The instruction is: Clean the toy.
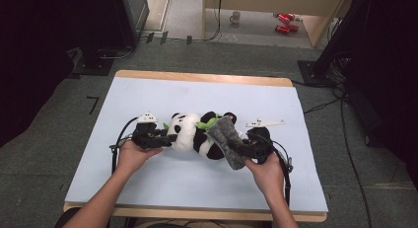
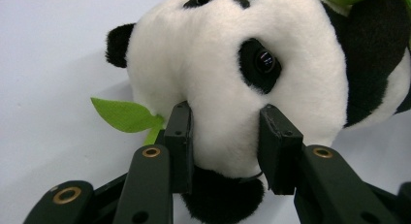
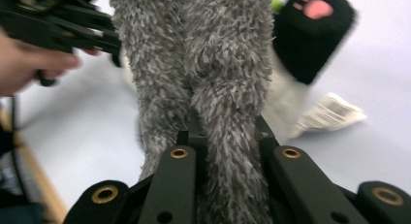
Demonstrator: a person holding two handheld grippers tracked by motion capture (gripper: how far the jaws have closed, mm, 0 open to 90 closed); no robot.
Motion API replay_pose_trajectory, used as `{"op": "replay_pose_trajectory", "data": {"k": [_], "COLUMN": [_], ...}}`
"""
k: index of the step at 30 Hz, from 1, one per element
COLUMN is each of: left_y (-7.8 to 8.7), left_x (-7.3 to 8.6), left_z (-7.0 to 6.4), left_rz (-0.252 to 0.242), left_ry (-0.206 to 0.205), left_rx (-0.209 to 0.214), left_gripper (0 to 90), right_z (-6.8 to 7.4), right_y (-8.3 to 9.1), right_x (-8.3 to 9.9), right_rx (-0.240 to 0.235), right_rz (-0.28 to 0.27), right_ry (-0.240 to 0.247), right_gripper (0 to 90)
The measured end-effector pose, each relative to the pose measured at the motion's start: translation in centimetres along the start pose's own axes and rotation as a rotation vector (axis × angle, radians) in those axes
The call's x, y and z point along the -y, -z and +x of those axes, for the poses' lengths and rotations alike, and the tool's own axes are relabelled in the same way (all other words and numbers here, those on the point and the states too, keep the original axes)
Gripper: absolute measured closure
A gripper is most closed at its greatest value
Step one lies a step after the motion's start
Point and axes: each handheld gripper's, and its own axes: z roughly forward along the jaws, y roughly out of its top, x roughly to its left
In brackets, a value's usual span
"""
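Two grips live. Your left tongs [image 2: 225,136] are part open, pinching the panda [image 1: 190,134] by its head on the table [image 1: 148,198]; your right tongs [image 3: 228,136] are clamped on the grey fleece cloth [image 3: 213,64] draped over its body. Risk: plush may slip free if you tug the cloth.

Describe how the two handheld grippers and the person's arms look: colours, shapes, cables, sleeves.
Both the left gripper and the right gripper are black, each with two flat, blocky jaws on linkage arms pinned by brass-coloured rivets. A pale grey three-cornered plate sits on top of each. A black cable loops back from each gripper toward the person. The forearms are bare, with no sleeves in the high view.
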Motion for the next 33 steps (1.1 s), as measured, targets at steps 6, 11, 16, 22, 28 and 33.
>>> {"op": "replay_pose_trajectory", "data": {"k": [6,11,16,22,28,33], "left_y": [0.0,0.0,0.2,0.4,0.4,0.6], "left_x": [0.0,0.0,-0.3,-0.4,-0.5,-0.2], "left_z": [0.1,0.2,0.1,0.4,-0.3,-1.7], "left_rz": [0.002,0.0,-0.006,-0.009,-0.003,0.021], "left_ry": [-0.002,0.005,0.0,0.071,0.127,0.073], "left_rx": [0.001,0.01,0.01,0.064,0.072,0.041], "left_gripper": [61.9,61.9,64.6,69.5,69.6,68.8], "right_z": [-1.2,-2.4,-3.2,-2.6,-1.5,0.1], "right_y": [-1.7,-2.4,-1.6,1.0,2.8,2.1], "right_x": [1.1,1.6,1.3,0.0,-1.1,-1.4], "right_rx": [0.054,0.068,0.061,0.038,0.01,-0.009], "right_rz": [0.067,0.093,0.073,-0.019,-0.076,-0.046], "right_ry": [-0.011,-0.041,-0.075,-0.064,-0.038,0.016], "right_gripper": [79.2,78.9,79.2,79.1,79.1,79.1]}}
